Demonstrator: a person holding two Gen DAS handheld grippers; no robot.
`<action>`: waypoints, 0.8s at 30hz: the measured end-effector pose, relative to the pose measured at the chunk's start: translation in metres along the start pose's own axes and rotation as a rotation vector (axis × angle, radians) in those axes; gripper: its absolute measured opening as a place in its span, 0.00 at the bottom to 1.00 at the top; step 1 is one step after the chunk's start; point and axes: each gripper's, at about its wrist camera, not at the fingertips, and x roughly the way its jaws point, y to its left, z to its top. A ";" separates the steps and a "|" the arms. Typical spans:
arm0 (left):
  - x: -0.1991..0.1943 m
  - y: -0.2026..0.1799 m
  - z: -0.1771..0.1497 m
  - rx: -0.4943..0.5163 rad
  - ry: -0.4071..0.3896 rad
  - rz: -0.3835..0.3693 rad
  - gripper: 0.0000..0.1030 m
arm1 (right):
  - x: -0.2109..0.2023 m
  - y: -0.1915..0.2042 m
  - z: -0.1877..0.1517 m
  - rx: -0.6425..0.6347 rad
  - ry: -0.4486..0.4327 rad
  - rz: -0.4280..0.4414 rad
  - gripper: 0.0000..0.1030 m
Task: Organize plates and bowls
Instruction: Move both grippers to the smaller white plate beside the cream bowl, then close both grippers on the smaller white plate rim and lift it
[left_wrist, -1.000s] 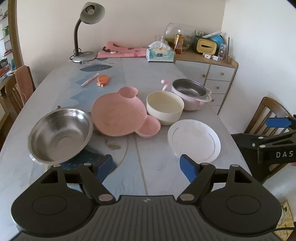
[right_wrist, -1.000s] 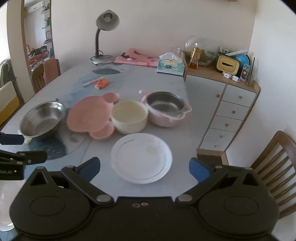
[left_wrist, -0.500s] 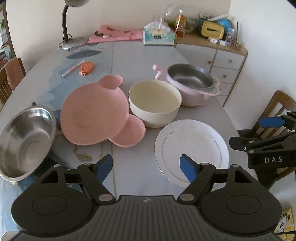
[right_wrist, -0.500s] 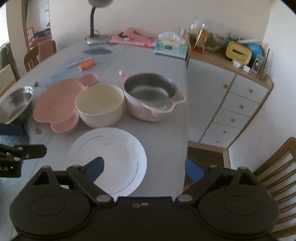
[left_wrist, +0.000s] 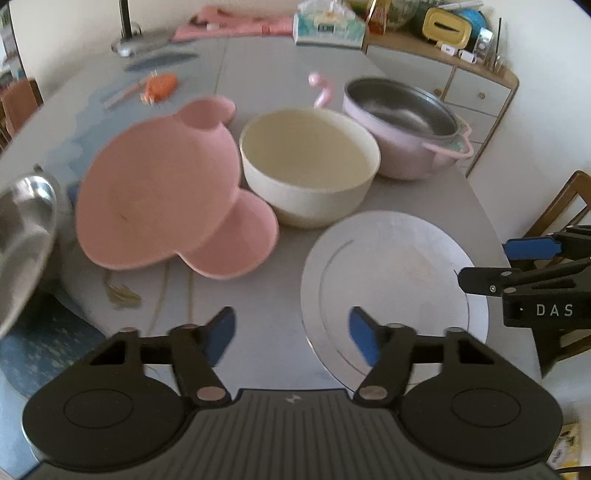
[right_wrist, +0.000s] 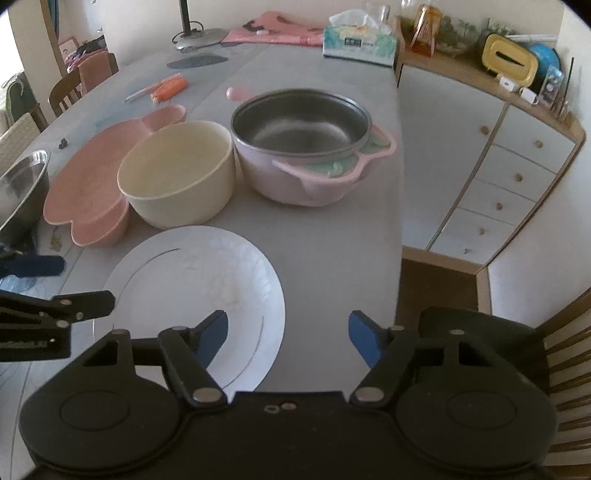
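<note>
- Right wrist view: both grippers, right (right_wrist: 288, 338) and left (left_wrist: 291, 334), hang released (nothing held) near the white plate (right_wrist: 192, 280).
- Probably the approach; next, grasp its rim.

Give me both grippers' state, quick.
Left gripper: open, holding nothing, over the table near the white plate.
Right gripper: open, holding nothing, above the plate's edge.

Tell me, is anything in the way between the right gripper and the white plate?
Nothing visible is. The right gripper is open and empty, and the white plate lies flat on the table right in front of it, its near rim already under one finger. The cream bowl and pink bear-shaped plate sit beyond it.
</note>
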 end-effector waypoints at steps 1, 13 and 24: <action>0.002 0.000 0.001 -0.005 0.004 0.002 0.61 | 0.001 -0.001 0.000 -0.002 0.004 0.007 0.64; 0.011 0.002 0.002 -0.078 0.056 -0.030 0.32 | 0.014 -0.010 0.002 0.030 0.059 0.085 0.38; 0.015 0.008 0.004 -0.133 0.067 -0.099 0.18 | 0.017 -0.013 0.001 0.080 0.078 0.135 0.21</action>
